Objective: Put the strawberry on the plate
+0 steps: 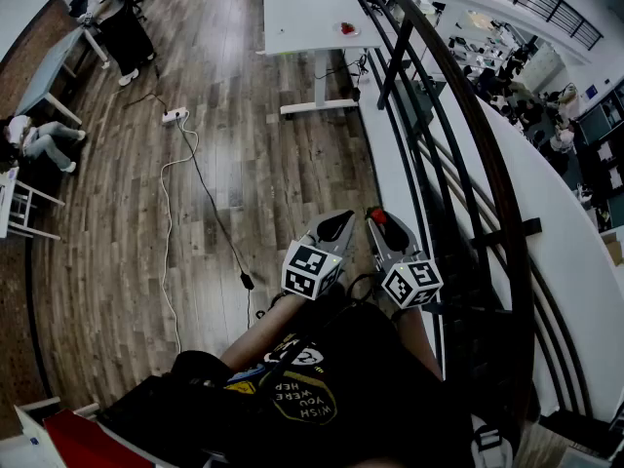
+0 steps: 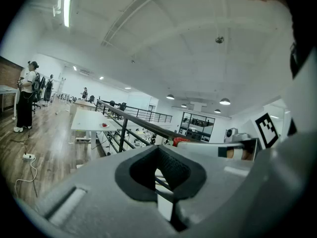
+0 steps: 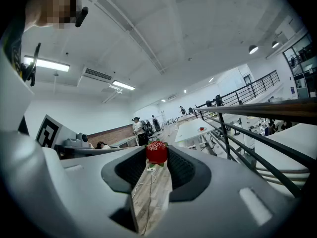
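A red strawberry (image 3: 156,151) with a green cap sits between the tips of my right gripper (image 3: 156,156), whose jaws are shut on it. In the head view the strawberry (image 1: 376,215) shows at the tip of the right gripper (image 1: 379,222), held about level over the wooden floor beside a railing. My left gripper (image 1: 335,225) hangs just left of it, jaws together and nothing in them (image 2: 161,157). Far ahead stands a white table (image 1: 302,8) with a small plate (image 1: 347,29) that bears something red. The plate (image 3: 200,129) is also small in the right gripper view.
A black railing (image 1: 458,115) runs along my right side. A power strip with cables (image 1: 175,116) lies on the wooden floor. A person stands at the far left (image 1: 112,13) and another sits by a desk (image 1: 39,139).
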